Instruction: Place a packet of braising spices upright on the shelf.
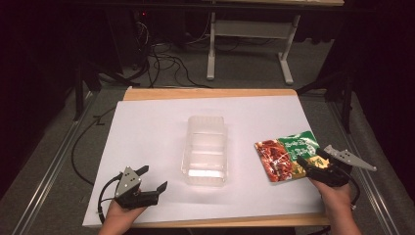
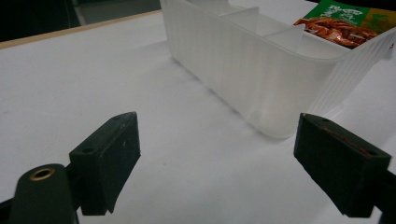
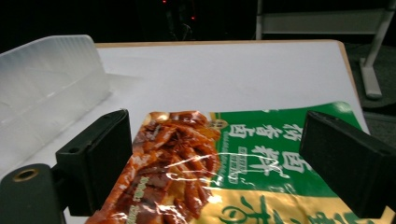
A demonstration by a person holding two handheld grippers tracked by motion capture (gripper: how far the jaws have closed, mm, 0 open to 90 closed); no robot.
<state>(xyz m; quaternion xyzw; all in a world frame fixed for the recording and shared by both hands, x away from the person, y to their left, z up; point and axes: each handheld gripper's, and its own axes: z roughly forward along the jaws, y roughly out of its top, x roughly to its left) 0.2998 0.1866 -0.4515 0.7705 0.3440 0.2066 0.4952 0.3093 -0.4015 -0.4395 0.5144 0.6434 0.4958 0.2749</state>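
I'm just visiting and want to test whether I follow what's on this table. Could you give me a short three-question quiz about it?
1. True or false: the right gripper has its jaws wide open around the near end of the food packet.
2. Which describes the clear plastic container? A: lidded and full; B: open-topped with dividers inside; C: lying on its side.
3. Fill in: the left gripper is open and holds ____.

Key: 1 true; 2 B; 3 nothing.
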